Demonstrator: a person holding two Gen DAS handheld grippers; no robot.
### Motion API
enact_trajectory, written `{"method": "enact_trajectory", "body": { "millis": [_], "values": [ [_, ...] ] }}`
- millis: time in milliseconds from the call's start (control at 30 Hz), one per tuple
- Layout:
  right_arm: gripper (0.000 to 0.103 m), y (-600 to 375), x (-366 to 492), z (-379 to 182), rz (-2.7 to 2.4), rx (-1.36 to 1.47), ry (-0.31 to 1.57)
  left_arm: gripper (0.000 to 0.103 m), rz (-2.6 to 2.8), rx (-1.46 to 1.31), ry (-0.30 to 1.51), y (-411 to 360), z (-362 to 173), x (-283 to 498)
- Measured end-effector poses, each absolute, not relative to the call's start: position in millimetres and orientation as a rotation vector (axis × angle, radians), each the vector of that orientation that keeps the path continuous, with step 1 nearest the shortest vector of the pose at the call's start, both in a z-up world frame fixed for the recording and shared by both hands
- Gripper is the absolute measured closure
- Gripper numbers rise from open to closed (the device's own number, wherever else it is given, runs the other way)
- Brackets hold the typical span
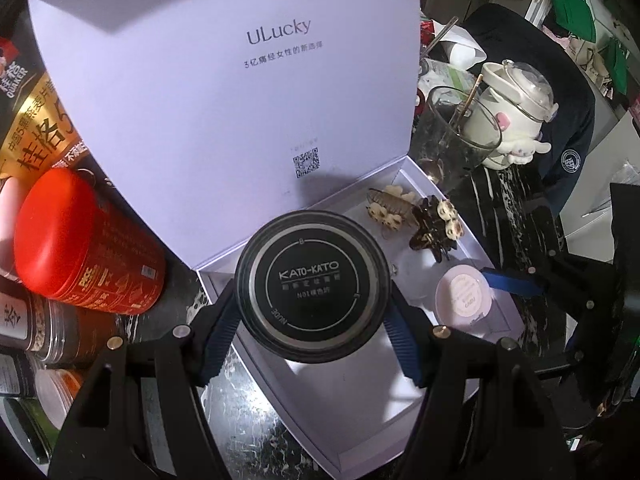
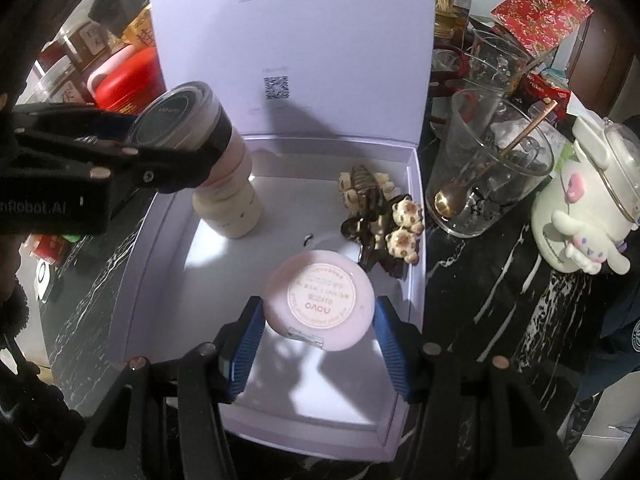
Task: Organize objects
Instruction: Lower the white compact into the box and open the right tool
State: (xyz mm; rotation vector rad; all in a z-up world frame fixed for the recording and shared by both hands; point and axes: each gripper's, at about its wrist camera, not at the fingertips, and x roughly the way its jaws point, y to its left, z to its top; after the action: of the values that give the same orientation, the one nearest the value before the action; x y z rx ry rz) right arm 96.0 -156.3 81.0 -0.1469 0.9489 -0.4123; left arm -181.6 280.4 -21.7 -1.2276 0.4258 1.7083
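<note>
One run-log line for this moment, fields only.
left hand-held gripper: shut on black-lidded bottle, above white box | right hand-held gripper: around pink compact, grip unclear | hair clips: in box

open white box (image 2: 414,200) with "ulucky" printed inside its upright lid, resting on a dark marbled surface; all positions given relative to this box. black-lidded bottle (image 1: 313,284), lid marked "kato-kato", pinkish-cream body, held tilted above the box's left rear part, its base toward the floor of the box; whether the base touches the floor cannot be told. round pink compact (image 2: 320,305), pale label facing up, inside the box near its front right, slightly raised at one edge. two hair claws (image 2: 380,212), dark tortoiseshell with cream bear-shaped ornaments, lying side by side on the box floor against its right wall, behind the compact.
</note>
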Motion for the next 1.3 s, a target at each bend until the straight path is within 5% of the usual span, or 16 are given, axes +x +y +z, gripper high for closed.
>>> {"method": "enact_trajectory", "body": {
  "millis": [1300],
  "values": [
    [0.046,-169,125,58,-0.45,-0.133,0.985,0.036,1.729,-1.2,0.43,293,-39,-196]
  ]
}}
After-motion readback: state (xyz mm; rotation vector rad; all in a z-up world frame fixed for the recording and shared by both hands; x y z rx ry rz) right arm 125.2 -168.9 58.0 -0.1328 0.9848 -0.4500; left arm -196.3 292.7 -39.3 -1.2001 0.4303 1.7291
